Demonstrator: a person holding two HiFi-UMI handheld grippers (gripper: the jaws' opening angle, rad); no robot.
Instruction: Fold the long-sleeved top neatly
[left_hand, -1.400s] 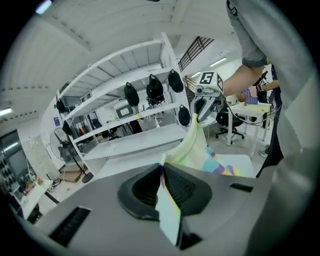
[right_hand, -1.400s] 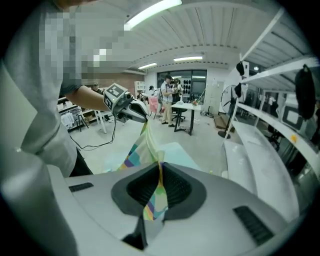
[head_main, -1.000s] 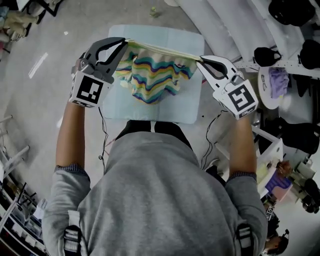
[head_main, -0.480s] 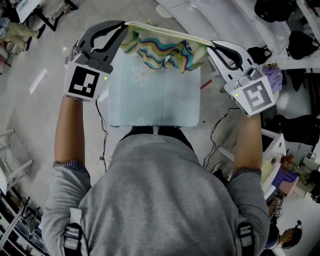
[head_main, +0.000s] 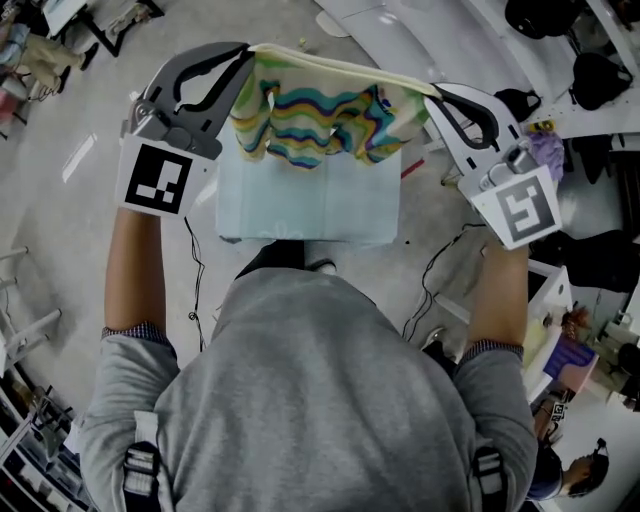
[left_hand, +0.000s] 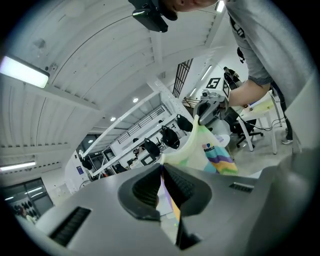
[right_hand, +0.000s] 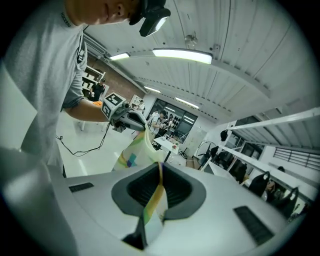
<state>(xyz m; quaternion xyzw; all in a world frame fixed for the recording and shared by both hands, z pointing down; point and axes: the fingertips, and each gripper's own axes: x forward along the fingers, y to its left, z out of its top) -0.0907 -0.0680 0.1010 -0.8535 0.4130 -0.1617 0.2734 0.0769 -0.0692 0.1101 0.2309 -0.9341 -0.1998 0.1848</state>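
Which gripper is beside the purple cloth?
The right gripper: the purple cloth shows just past its marker cube. The left gripper hangs over grey floor.

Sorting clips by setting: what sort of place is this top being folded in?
Likely a lab or workshop hall, not a home: strip lights on a ribbed ceiling, desks behind, and a bare grey floor.
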